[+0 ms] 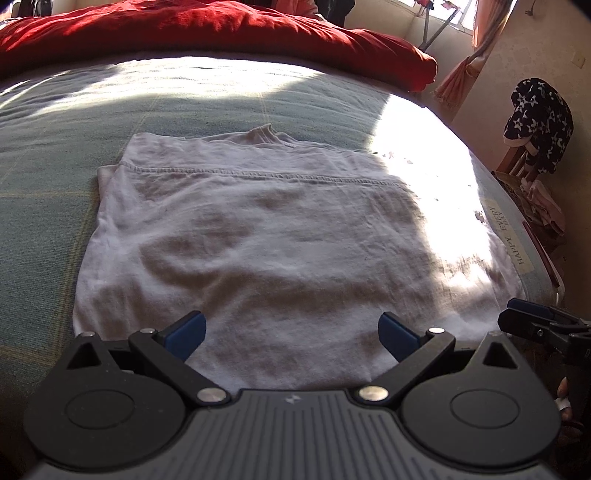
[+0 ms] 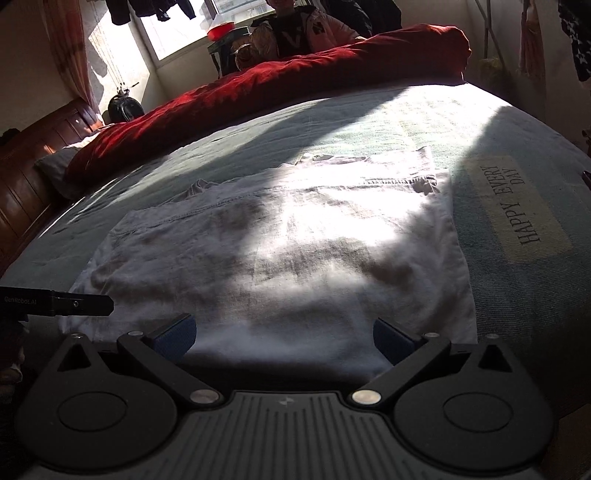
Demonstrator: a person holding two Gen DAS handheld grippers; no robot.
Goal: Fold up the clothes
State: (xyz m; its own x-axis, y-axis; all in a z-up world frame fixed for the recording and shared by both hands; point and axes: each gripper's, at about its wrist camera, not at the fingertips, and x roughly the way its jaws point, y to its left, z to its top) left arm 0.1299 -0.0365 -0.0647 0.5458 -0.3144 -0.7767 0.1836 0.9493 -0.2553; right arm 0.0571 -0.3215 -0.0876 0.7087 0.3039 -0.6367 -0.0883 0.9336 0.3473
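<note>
Lying flat on the bed cover (image 1: 55,155), one white shirt (image 1: 258,229), already folded once, hem seam across its far half. Thin, limp cotton by the look; should crease easily, drape when lifted. Best taken at the near edge corners. Two grippers: left gripper (image 1: 291,334) and right gripper (image 2: 284,334), both hovering at the shirt's near edge, jaws spread apart, holding nothing. Beyond the shirt, one red duvet (image 1: 221,33). One "HAPPY EVERY DAY" label (image 2: 517,206) right of the shirt.
</note>
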